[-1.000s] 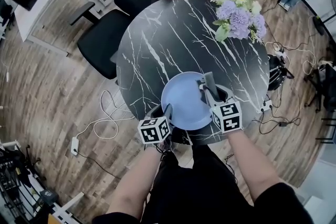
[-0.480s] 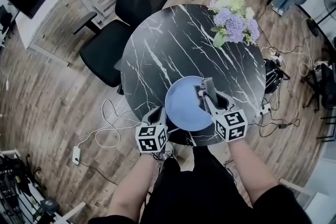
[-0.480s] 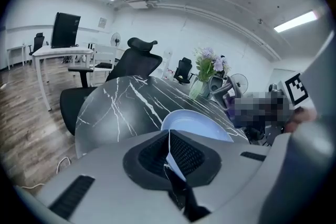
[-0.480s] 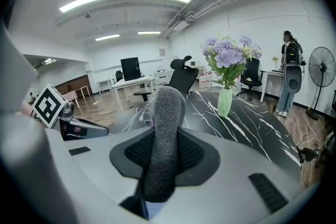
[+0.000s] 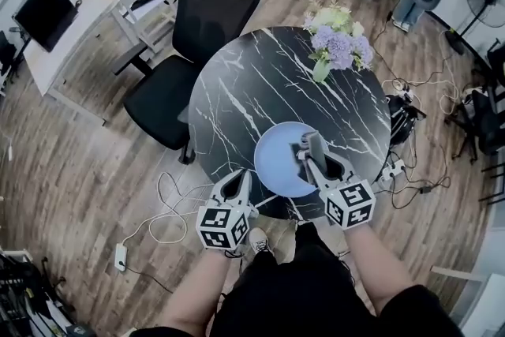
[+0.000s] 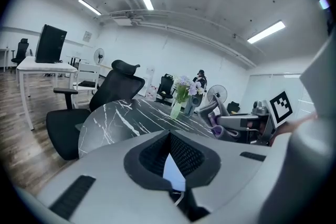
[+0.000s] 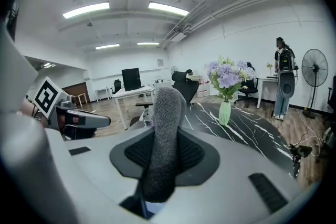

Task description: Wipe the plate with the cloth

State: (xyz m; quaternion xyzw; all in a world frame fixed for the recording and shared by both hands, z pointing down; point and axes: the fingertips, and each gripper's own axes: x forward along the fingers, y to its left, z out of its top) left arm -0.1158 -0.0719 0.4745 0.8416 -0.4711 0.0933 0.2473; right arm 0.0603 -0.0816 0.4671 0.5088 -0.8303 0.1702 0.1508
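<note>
The pale blue plate (image 5: pixel 278 158) lies on the black marble table (image 5: pixel 252 83) near its front edge. My right gripper (image 5: pixel 309 155) hangs over the plate's right side, shut on a grey fuzzy cloth (image 5: pixel 313 143). In the right gripper view the cloth (image 7: pixel 165 113) stands up out of the jaws, and a sliver of plate (image 7: pixel 144 124) shows beside it. My left gripper (image 5: pixel 239 176) is left of the plate, apart from its rim and out past the table's edge. Its jaws (image 6: pixel 169 136) have just been closing and now stand shut, gripping nothing.
A vase of purple and white flowers (image 5: pixel 322 67) stands at the table's far side. A black office chair (image 5: pixel 193 20) sits behind the table on the left. Cables and a power strip (image 5: pixel 120 256) lie on the wooden floor. A white desk with a monitor (image 5: pixel 55 28) stands far left.
Both grippers have risen and drawn back toward me. The left one left the plate's left rim and shut. The right one still holds the cloth over the plate.
</note>
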